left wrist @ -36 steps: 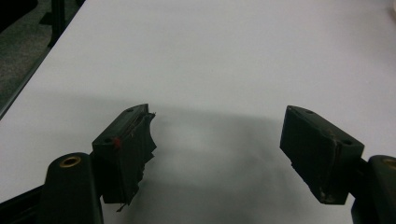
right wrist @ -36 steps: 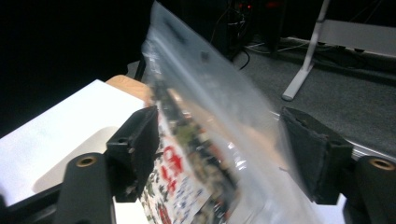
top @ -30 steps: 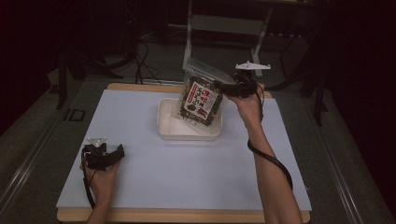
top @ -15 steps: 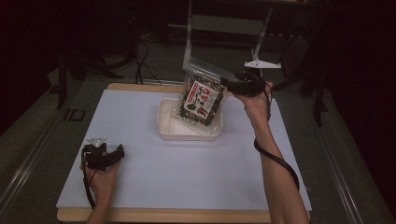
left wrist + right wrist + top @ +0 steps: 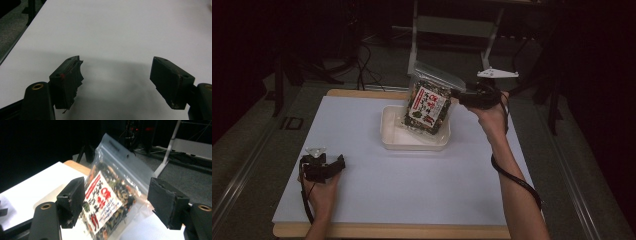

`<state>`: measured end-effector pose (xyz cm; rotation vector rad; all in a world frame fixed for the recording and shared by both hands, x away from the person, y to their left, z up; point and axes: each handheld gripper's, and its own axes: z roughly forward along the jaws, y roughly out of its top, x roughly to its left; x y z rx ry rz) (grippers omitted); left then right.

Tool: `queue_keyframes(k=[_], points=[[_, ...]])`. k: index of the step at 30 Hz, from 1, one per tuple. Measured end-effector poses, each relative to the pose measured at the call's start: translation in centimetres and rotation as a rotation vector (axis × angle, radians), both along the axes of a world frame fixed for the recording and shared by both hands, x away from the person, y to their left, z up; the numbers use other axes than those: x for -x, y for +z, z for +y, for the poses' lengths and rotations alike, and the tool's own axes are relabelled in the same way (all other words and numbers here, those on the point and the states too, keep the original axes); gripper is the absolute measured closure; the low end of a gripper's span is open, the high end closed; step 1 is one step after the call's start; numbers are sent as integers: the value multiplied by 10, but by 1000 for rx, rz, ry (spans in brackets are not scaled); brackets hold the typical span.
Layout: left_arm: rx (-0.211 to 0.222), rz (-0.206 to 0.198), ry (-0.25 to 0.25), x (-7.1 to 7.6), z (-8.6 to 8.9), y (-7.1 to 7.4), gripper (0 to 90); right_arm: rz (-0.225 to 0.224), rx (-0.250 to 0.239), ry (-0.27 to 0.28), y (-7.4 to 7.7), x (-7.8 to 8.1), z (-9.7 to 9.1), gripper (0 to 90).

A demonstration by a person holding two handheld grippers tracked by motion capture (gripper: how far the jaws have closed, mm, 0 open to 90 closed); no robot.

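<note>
A clear zip bag of dried mix with a red and white label (image 5: 428, 104) stands tilted in a shallow white tray (image 5: 412, 145) at the table's far middle. My right gripper (image 5: 458, 96) is at the bag's upper right edge and open. In the right gripper view the bag (image 5: 110, 195) shows between the wide-apart jaws of that gripper (image 5: 117, 188), and neither pad presses on it. At the near left, my left gripper (image 5: 340, 163) rests on the white mat, open with nothing in it. In the left gripper view its jaws (image 5: 116, 67) frame bare mat.
A white mat (image 5: 377, 200) covers the wooden table, with wood showing at the near edge (image 5: 392, 232). A grey metal stand (image 5: 452, 25) and cables lie on the dark floor beyond the far edge. The right gripper's cable (image 5: 517, 180) loops beside the forearm.
My right gripper has drawn back to the right, away from the bag's edge. The bag stays leaning in the tray. The left gripper has not moved.
</note>
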<state>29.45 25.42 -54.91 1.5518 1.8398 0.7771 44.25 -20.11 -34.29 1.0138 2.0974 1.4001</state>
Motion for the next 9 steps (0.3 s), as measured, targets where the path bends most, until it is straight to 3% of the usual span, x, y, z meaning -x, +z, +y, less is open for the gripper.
queue_keyframes(k=[9], points=[[-4,0,0,-1,-1,0,248,45,9,25,-9,18,-9,299]])
